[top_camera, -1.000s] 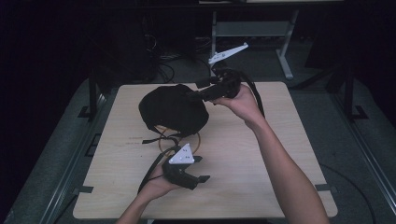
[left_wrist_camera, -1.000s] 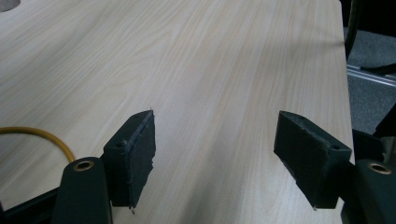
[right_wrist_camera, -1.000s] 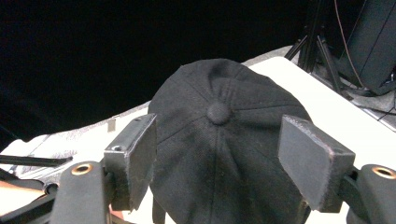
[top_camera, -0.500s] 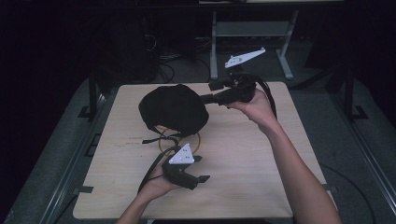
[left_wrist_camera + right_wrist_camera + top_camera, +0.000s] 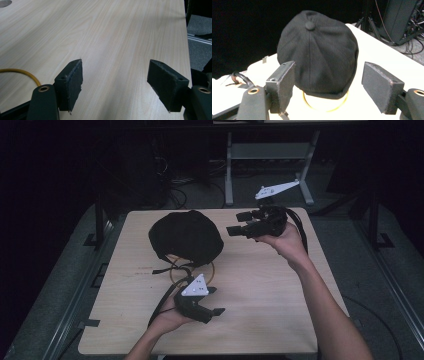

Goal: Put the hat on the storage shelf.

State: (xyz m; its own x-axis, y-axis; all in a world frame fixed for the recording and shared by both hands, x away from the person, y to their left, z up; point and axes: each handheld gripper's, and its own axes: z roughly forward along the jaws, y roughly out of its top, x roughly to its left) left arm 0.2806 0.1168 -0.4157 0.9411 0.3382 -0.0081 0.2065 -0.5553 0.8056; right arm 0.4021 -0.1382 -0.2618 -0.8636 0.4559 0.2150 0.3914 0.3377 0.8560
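Note:
A black flat cap (image 5: pixel 186 237) with a button on top lies at the back left of the wooden table (image 5: pixel 260 290), over a yellow ring (image 5: pixel 176 275) that peeks out from under its rim. My right gripper (image 5: pixel 235 223) is held just right of the cap, open and pointing at it, with a gap between them. In the right gripper view the cap (image 5: pixel 319 50) and the yellow ring (image 5: pixel 324 106) sit beyond the empty open gripper (image 5: pixel 328 68). My left gripper (image 5: pixel 216 300) rests open near the front, in front of the cap. Bare table lies in front of this gripper (image 5: pixel 116 67).
A black strap (image 5: pixel 162 270) trails from the cap toward the left hand. The curve of the yellow ring (image 5: pixel 22 72) shows beside the left jaw. A metal stand (image 5: pixel 272 152) and cables (image 5: pixel 175 175) sit on the floor behind the table. Table edge (image 5: pixel 186 30) is close on the right.
My right gripper has drawn back to the right, away from the cap it was touching. The left gripper and the cap have stayed put.

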